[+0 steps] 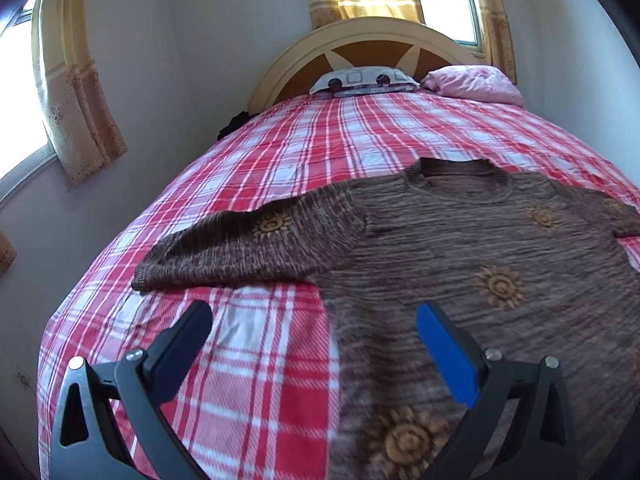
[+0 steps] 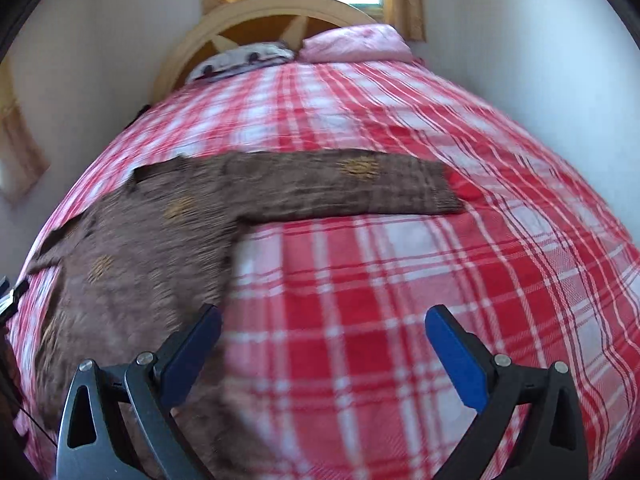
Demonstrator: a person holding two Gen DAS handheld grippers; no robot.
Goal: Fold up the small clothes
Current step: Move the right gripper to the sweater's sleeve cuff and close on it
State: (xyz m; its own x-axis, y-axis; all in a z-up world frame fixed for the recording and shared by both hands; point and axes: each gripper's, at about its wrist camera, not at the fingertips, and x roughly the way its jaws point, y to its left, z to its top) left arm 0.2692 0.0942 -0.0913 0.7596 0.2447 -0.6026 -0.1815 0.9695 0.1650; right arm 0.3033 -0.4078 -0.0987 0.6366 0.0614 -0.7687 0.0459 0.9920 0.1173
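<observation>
Lying flat on the plaid bed (image 1: 280,152), a brown sweater (image 1: 460,240), sleeves spread out to both sides. Left gripper (image 1: 314,320) spread wide over its left edge, gripping nothing. Right gripper (image 2: 323,320) equally wide over its right edge, touching nothing. Pillows (image 1: 476,82) up by the headboard (image 1: 372,40).

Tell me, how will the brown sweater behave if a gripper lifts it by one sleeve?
The sweater looks like soft knit lying flat, so it will probably droop. Its ribbed texture suggests it should not slip from the pads. Spread wide on the blanket, it may drag.
</observation>
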